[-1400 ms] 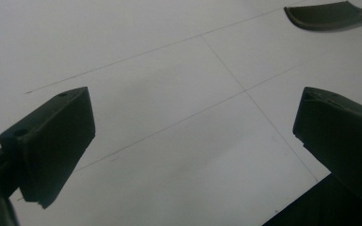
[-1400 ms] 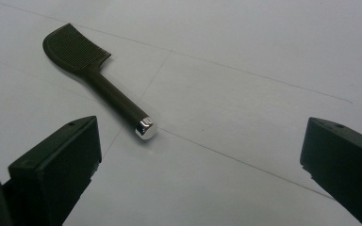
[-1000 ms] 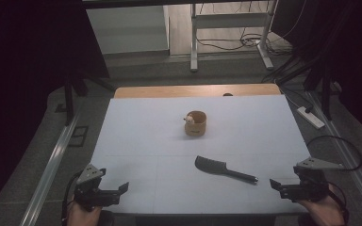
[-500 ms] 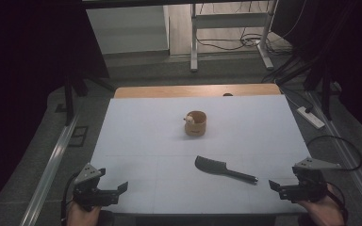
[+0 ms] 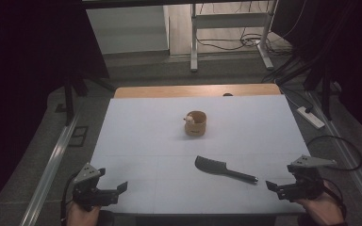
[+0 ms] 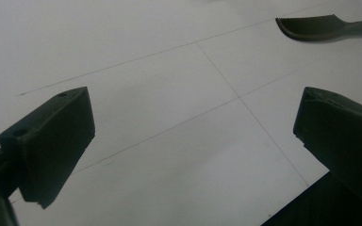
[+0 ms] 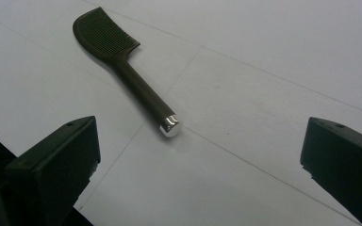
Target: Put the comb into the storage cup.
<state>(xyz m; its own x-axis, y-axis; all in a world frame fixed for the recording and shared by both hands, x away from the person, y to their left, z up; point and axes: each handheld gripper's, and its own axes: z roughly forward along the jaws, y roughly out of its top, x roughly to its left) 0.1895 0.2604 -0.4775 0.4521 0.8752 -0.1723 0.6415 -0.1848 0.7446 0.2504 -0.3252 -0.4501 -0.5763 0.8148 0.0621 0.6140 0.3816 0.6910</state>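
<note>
Worktop [image 5: 141, 141], white sheet over wood, creased into panels; a strip of bare wood shows at the far edge.

Left hand-held gripper [image 5: 115, 192] sits at the near left corner, well apart from the spatula, jaws spread wide with nothing between them (its own view confirms: bare white sheet [image 6: 169, 117] between the two black jaws, spatula blade at the upper right edge).

Right hand-held gripper [image 5: 274, 187] sits near the spatula, just past its handle end toward the near right corner, jaws also wide apart and empty. It is not touching the spatula.

Spatula [image 5: 224, 169], dark, ridged flat blade, long handle with a shiny metal end cap, lies flat on the worktop. Blade end points toward the centre.

Small wooden cup [image 5: 196, 124] stands upright well beyond the spatula, toward the far edge, with something pale at its rim (too small to tell).
</note>
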